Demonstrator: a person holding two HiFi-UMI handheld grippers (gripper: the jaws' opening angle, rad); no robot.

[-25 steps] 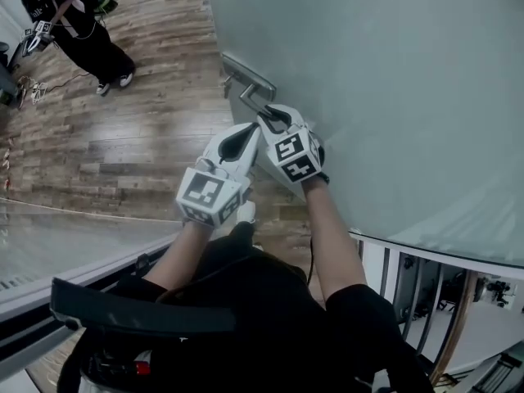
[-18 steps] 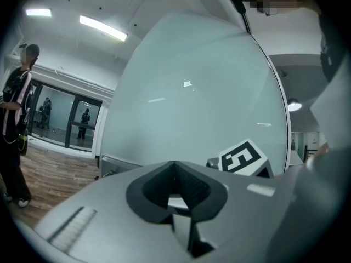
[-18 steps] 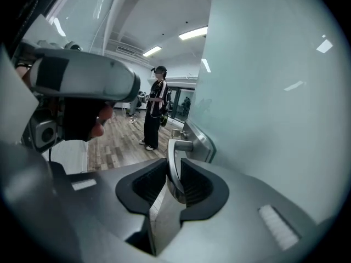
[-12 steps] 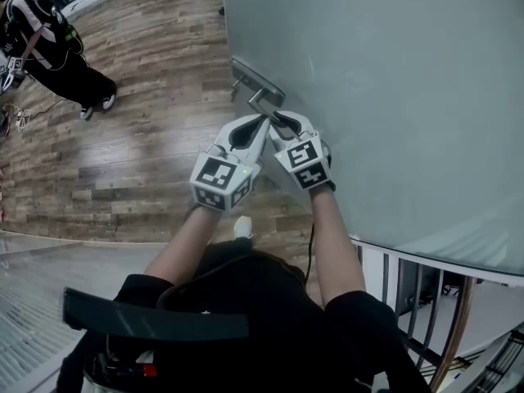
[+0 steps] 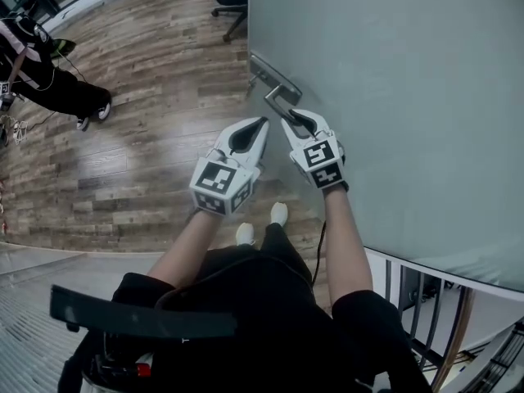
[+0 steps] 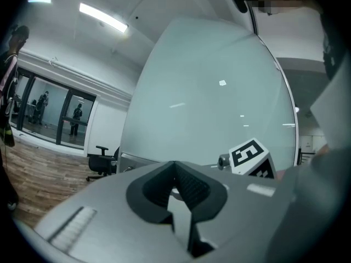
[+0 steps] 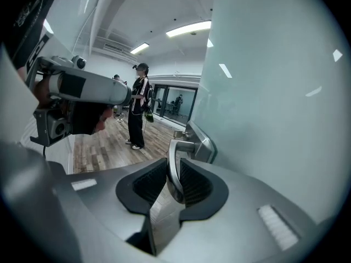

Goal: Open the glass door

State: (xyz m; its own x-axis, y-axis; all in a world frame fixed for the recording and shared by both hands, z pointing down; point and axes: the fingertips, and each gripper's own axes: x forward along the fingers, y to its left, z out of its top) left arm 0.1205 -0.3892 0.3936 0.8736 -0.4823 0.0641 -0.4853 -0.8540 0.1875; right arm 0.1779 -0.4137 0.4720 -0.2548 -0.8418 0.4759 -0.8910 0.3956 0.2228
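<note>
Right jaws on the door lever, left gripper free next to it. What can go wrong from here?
1. The right gripper holds only the free end of the door handle. Its jaws have just been closing on it, but the smooth metal could slip out when the lever turns.
2. The left gripper, shut and empty, sits close to the glass door edge. The swinging door might clip it.
</note>
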